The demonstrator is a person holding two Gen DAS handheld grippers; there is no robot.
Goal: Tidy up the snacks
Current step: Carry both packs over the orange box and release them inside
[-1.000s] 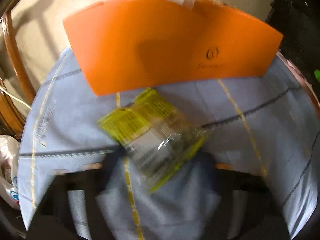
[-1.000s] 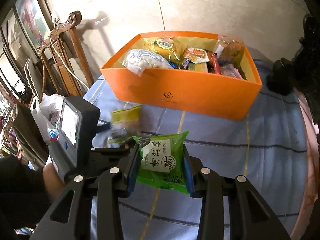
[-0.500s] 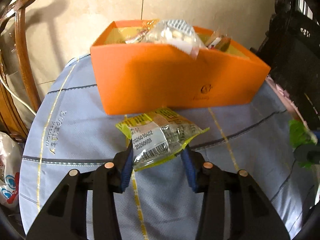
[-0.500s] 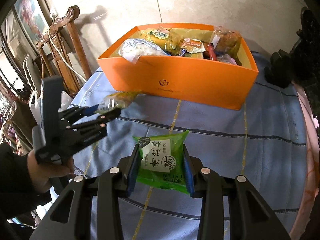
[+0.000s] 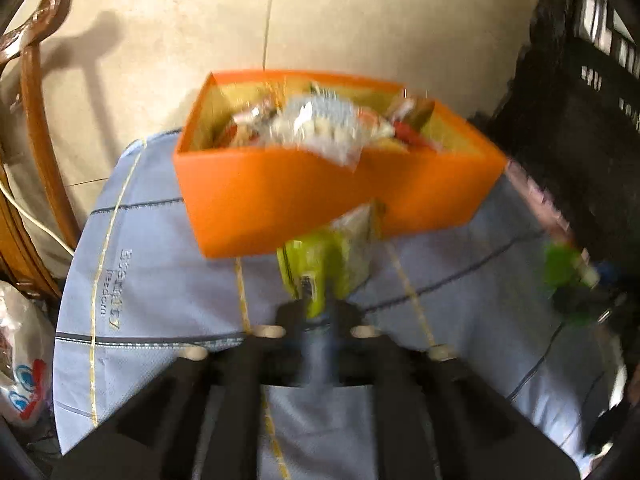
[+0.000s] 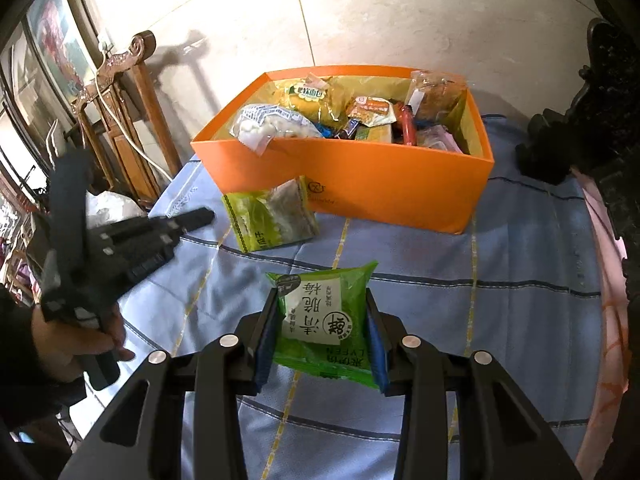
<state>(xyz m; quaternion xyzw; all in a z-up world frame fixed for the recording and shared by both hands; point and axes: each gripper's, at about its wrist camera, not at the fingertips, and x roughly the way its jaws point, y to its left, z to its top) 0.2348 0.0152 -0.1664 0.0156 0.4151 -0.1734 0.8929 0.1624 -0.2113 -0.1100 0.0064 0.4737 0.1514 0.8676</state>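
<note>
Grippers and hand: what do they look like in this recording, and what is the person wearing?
The right gripper is matte black with open triangular cut-outs in its arms, round silver rivets, and blue pads lining its fingers. The left gripper is the same black build with ribbed fingers. The left hand comes out of a dark sleeve. No cables show.

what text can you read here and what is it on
"清脆梅" and "LYFEN": green packet, upside down, in the right tool
Too small or blurred to read: orange box logo, yellow-green packet, snacks in the box, blue cloth print
</note>
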